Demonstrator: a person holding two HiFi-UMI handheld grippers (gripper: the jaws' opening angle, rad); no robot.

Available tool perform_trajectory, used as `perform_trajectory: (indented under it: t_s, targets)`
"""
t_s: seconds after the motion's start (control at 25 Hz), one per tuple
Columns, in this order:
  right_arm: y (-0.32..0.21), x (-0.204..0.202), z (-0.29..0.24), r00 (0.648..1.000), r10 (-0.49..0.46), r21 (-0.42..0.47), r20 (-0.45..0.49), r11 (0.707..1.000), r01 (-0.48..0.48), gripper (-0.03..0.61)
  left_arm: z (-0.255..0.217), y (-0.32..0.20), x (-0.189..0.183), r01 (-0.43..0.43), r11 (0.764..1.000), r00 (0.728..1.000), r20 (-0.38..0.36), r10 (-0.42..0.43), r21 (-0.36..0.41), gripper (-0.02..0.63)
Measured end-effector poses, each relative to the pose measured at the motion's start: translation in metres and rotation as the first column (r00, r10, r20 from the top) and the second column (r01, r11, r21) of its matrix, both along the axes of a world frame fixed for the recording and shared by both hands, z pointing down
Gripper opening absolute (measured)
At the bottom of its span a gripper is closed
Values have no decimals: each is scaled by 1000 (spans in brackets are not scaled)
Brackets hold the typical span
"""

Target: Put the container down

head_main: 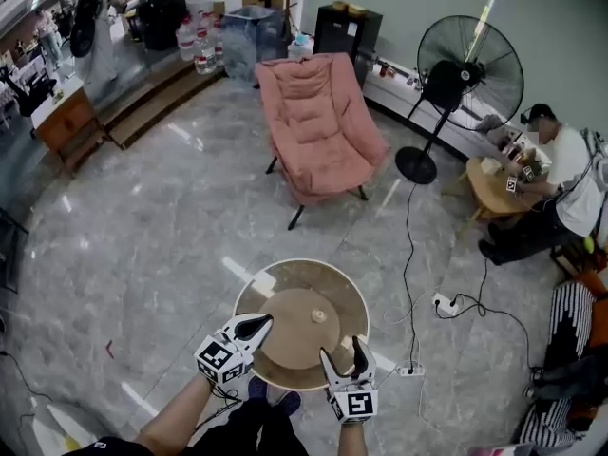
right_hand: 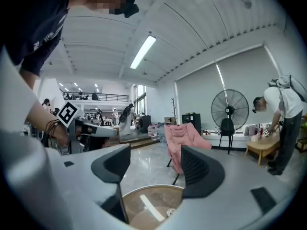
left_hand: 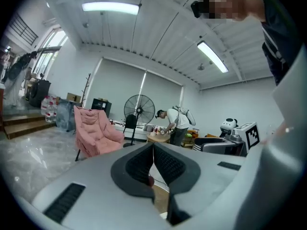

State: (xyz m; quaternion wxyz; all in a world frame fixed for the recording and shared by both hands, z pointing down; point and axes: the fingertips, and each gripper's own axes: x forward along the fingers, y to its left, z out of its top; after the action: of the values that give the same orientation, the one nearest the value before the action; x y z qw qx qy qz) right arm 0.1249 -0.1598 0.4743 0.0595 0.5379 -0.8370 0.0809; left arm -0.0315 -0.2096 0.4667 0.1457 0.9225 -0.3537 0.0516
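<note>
At the lower centre of the head view stands a round surface (head_main: 344, 291), and on it, a little right of its middle, sits a small pale container (head_main: 319, 315). It rests on the surface, touching neither tool, so the putting-down looks done. That assumes this small item is the container meant; it is too small to make out further.

The left gripper (head_main: 261, 323) hangs over the surface's left edge with its fingers pressed together. A tiny reddish spot shows low between them, too small to identify. The right gripper (head_main: 342, 350) hovers at the near rim with its fingers spread and nothing between them; its own view shows only the surface and the container (right_hand: 171, 213) below.

What seems left is to draw both tools back. Nothing stands in the way on the surface. Around it are a pink chair (head_main: 318, 122) at upper centre, a standing fan (head_main: 465, 74) at upper right, a power strip (head_main: 410, 370) on the floor at lower right, and a seated person (head_main: 560, 193) at the right edge.
</note>
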Motion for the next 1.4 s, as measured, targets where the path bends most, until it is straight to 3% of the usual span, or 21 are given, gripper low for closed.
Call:
perform_trajectory:
  t_s: [0.28,0.44,0.48,0.56,0.64,0.92,1.24,1.4]
  targets:
    - [26,9,-91,1000,28,93,10,995,-29,347,-73,33,-19,53,997,998,-27,-51,59,26]
    - [40,9,-140,1000,17,218,-24,976,-12,344,-104,41,-21,49,991,998,-50,-43,124,28]
    - [43,10,-151,999,17,249,-31,968,-8,331,-112,46,-19,45,990,998,-55,-38,135,28]
    - [51,13,-167,999,23,290,-35,957,-12,207,-127,55,-17,37,986,998,-60,-27,163,26]
    - [58,16,-179,999,34,313,-31,949,-23,180,-144,59,-14,30,980,997,-69,-17,195,26]
    - [72,21,-210,998,57,348,9,936,-56,187,-164,67,-6,27,972,995,-95,-4,234,26]
    - [64,18,-218,998,48,334,34,941,-56,189,-176,60,-13,40,961,998,-55,-26,273,26]
    - [68,17,-216,999,41,331,33,942,-50,193,-179,63,-15,53,962,996,-77,-33,269,26]
